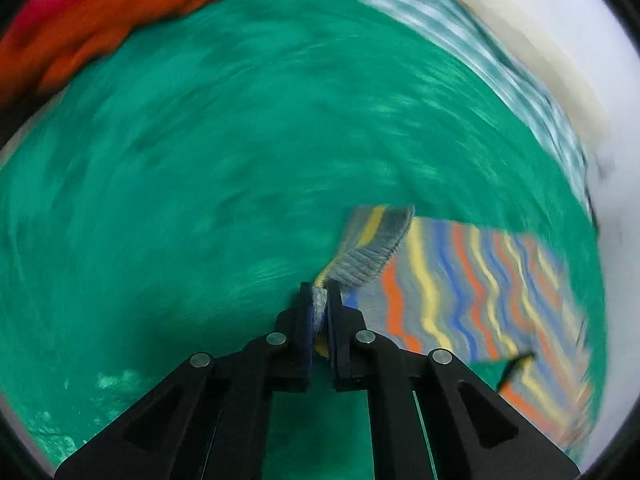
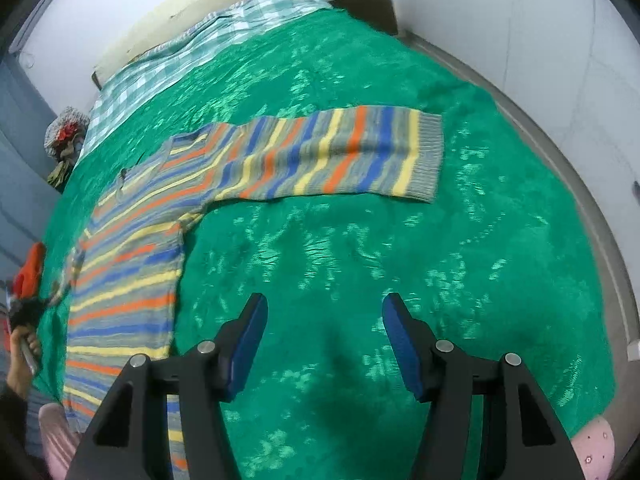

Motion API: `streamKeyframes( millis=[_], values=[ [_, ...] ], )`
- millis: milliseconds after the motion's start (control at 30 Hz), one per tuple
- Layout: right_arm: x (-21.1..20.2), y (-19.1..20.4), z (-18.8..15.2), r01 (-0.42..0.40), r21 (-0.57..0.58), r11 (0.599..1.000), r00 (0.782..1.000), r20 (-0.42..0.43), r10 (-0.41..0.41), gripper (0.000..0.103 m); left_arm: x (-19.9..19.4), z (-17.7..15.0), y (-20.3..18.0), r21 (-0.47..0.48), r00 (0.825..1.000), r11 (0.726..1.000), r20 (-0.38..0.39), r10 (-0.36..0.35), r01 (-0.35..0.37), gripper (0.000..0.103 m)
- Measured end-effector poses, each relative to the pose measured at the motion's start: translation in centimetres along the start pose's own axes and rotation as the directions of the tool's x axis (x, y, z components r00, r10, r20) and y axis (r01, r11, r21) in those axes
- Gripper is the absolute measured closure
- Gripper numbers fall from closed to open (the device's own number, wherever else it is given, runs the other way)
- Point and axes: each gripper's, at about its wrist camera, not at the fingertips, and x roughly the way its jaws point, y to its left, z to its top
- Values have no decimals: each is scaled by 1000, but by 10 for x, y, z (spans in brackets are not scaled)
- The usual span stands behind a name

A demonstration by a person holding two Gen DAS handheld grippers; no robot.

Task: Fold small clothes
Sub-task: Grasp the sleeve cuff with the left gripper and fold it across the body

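Observation:
A striped knit sweater [image 2: 132, 280] in grey, orange, blue and yellow lies on the green bedspread [image 2: 360, 248], one sleeve [image 2: 340, 156] stretched out to the right. My left gripper [image 1: 320, 300] is shut on the ribbed cuff [image 1: 372, 248] of the other sleeve and holds it just above the bed; that view is motion-blurred. The sweater body [image 1: 480, 296] shows to its right. My right gripper [image 2: 324, 320] is open and empty above bare bedspread, below the stretched sleeve. The left gripper also shows at the far left of the right wrist view [image 2: 28, 308].
Red and orange clothes [image 1: 100, 28] lie at the bed's far left. A green checked sheet [image 2: 200, 52] and a cream pillow [image 2: 208, 8] lie at the head of the bed. White walls [image 2: 500, 20] border the bed at the right.

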Motion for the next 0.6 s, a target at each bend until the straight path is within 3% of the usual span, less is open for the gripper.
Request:
streamKeyframes(
  millis=[133,300,433,467,500,533,567,600],
  values=[
    [16,-13,1,16,36,999,999,-30,-15,44,0,-3,12,-4,1000,1000,13,21,-20,100],
    [14,-36,6,35,106,994,999,-15,-33,44,9,-4,35,-133,1000,991,4,31,-30,96],
    [6,-45,14,47,107,993,999,3,-48,42,1,-1,49,-180,999,984,-39,-20,13,95],
    [5,-47,17,39,111,993,999,4,-39,36,-8,-2,50,-165,999,986,-43,-7,0,82],
    [3,-51,21,22,124,992,1000,14,-24,31,-16,-3,48,-149,999,989,-36,5,-10,58],
    [0,-58,27,-5,151,989,999,36,-1,31,-27,-5,47,-128,1000,991,-18,20,-22,43],
    [-2,-65,33,-30,176,984,998,59,20,31,-42,-9,44,-101,999,994,14,49,-48,21],
    [-4,-71,37,-50,195,980,996,76,36,31,-54,-14,39,-75,997,995,48,62,-58,13]
  ],
)
